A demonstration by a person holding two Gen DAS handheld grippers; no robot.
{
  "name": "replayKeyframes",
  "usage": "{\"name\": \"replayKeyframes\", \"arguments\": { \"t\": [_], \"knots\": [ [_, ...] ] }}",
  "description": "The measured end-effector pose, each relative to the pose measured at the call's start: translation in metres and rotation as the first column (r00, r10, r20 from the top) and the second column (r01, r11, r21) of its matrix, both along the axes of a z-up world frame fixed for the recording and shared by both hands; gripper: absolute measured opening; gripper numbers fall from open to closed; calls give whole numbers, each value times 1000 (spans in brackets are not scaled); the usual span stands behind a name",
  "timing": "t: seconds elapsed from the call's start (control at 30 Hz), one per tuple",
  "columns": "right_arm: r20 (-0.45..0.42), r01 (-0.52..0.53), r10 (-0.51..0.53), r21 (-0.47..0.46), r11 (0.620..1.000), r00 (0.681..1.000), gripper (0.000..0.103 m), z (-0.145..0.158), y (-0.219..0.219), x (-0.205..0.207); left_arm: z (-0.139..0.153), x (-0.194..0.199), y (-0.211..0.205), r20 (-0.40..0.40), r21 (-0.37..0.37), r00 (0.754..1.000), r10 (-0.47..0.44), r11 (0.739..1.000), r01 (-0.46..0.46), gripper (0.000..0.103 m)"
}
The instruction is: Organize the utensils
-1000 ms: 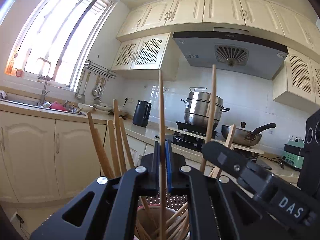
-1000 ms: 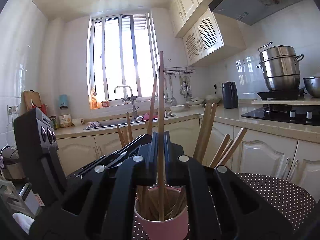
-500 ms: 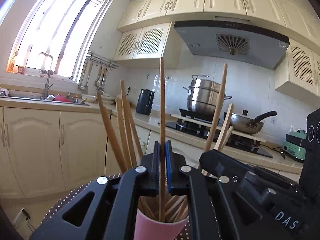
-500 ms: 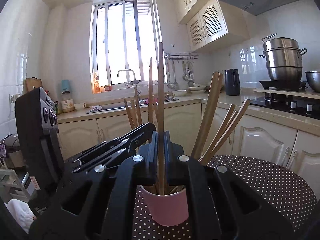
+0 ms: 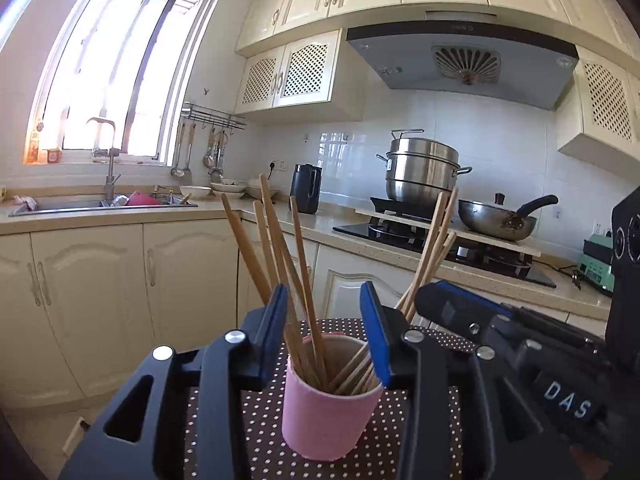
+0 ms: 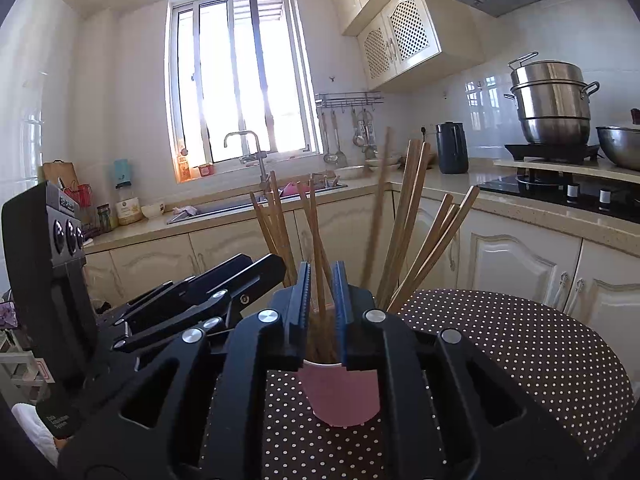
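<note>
Standing on a brown cloth with white dots [image 5: 256,436], a pink cylindrical cup [image 5: 326,400] holds a bundle of long, thin wooden chopsticks [image 5: 304,276], and both hand-held grippers face it from close by.

On the left, the left gripper [image 5: 324,320], black with blue pads, sits just in front of the cup and a little above its rim. Its jaws have just been opening and now stand spread, one pad on each side of the cup's mouth. The chopsticks rise through the gap between the pads, but neither pad presses on any of them.

In the middle, the chopsticks stand nearly upright, fanning out left and right, lower ends inside the cup. Their long axis runs up and down, across the line along which each gripper points.

On the right, the right gripper [image 6: 321,296] is also just in front of the cup, which in its own view shows directly under its fingertips [image 6: 340,396]. Its jaws have just been opening too, yet the gap is narrow. A couple of chopsticks [image 6: 316,240] rise through that gap; the pads appear slightly clear of them, not pinching.

Both grippers look about equally near the cup. Judging from this, each has let go of a chopstick, so drawing straight back, away from the upright sticks, seems the safest way out.
</note>
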State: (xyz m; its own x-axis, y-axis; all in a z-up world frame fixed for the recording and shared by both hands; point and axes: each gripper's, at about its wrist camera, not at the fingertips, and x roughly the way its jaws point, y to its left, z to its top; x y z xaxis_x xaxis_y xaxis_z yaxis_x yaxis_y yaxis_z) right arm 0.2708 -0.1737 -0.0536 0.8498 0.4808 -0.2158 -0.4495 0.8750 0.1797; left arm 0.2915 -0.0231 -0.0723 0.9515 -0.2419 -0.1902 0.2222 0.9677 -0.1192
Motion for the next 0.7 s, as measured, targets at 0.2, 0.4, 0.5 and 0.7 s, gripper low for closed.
{"name": "replayKeyframes", "arguments": {
  "t": [0.2, 0.4, 0.5, 0.7],
  "knots": [
    [22, 33, -34, 10, 999, 999, 53, 17, -6, -31, 18, -35, 17, -8, 2, 999, 49, 999, -49, 58],
    [31, 70, -69, -6, 998, 997, 57, 36, -8, -74, 38, -83, 19, 5, 78, 995, 102, 992, -102, 65],
    [36, 121, -120, -45, 992, 992, 61, 45, -7, -101, 48, -110, 20, 3, 92, 995, 104, 990, -104, 70],
    [82, 198, -189, -131, 971, 979, 69, 58, 3, -164, 63, -169, 20, 26, 99, 993, 114, 988, -116, 74]
  ]
}}
